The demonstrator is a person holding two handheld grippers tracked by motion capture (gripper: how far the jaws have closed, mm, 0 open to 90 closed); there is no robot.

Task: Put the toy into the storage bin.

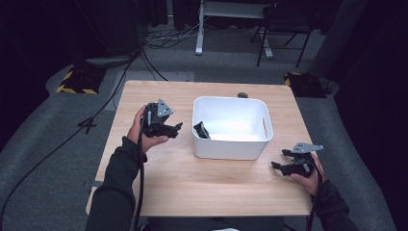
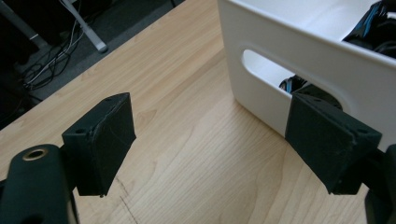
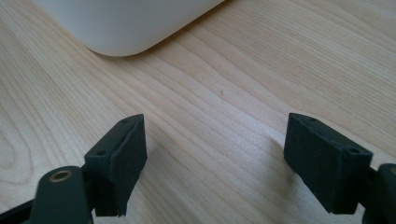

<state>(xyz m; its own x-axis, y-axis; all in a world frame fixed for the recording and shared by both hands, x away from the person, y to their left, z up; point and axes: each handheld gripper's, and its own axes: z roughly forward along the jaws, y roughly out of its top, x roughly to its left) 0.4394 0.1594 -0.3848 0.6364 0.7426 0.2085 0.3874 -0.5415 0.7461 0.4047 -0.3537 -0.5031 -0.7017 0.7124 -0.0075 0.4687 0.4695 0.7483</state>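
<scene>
Bin [image 1: 231, 149] holds dark item [image 1: 201, 130] near left wall; left gripper [image 1: 177, 128] beside it, jaws spread, empty; right gripper [image 1: 280, 160] spread, resting; likely next: reach in, pinch item.

White bin [image 1: 231, 144] mid desk [image 1: 192, 187], black item [image 1: 201, 130] inside at its left. Left gripper [image 1: 177, 128] just beside bin; right gripper [image 1: 280, 160] near bin's right corner.

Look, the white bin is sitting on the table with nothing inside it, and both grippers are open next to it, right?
Not quite. The white bin isn't empty: a dark object lies against its left wall, as the high view shows. The rest holds: the bin sits on the table, and the left gripper and right gripper are open beside it.
</scene>
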